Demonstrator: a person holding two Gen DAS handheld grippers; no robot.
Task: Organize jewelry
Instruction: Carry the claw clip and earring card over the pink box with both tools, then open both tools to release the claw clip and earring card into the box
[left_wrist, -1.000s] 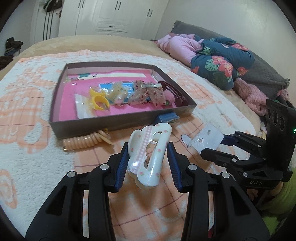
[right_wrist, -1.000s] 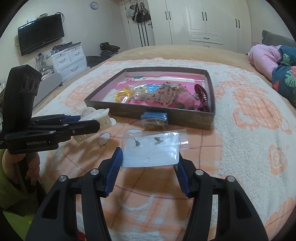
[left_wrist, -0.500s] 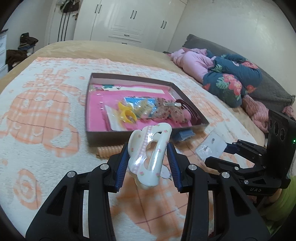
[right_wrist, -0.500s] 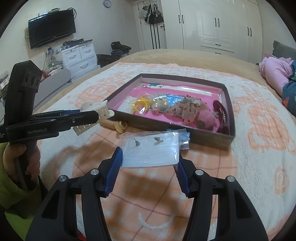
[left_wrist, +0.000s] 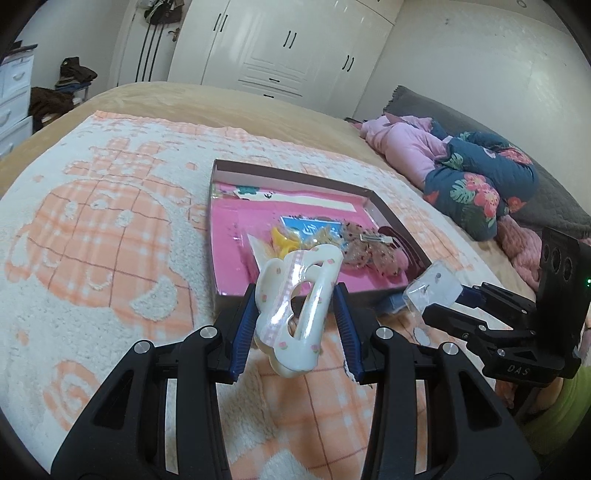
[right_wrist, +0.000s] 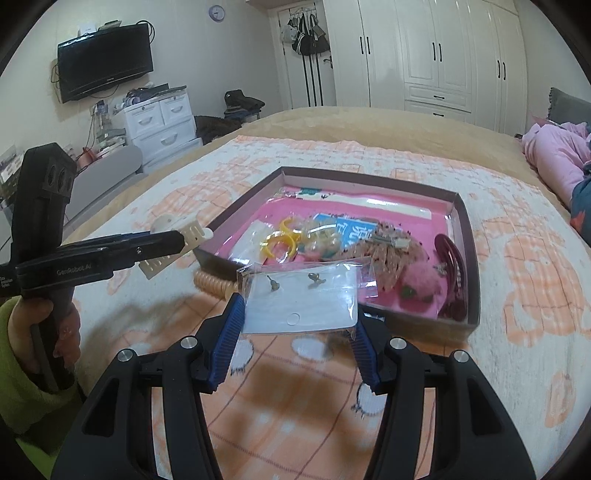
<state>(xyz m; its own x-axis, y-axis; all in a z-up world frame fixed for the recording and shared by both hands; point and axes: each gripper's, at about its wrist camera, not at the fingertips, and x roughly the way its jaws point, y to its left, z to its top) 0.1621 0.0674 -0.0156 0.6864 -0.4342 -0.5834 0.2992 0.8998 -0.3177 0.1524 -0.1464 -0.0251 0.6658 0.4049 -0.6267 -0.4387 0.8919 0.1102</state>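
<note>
My left gripper (left_wrist: 295, 325) is shut on a white claw hair clip (left_wrist: 295, 306) with pink dots, held above the blanket just short of the brown box (left_wrist: 218, 236). The clip also shows in the right wrist view (right_wrist: 177, 240). My right gripper (right_wrist: 299, 332) is shut on a clear bag of earrings (right_wrist: 303, 295), near the box's front wall (right_wrist: 417, 321); the bag also shows in the left wrist view (left_wrist: 432, 288). The box's pink floor holds a yellow ring (right_wrist: 280, 240), beaded pieces, a pink pompom (right_wrist: 421, 284) and a dark red clip (right_wrist: 450, 269).
A peach coil hair tie (right_wrist: 210, 284) lies on the orange-and-white blanket (left_wrist: 92, 240) by the box's front corner. A blue item (left_wrist: 391, 306) lies at the box front. Pink and floral bedding (left_wrist: 461, 177) is piled at the right. Wardrobes stand behind.
Both grippers have lifted and come nearer the box with their loads; the views now look down into the box from higher up.
</note>
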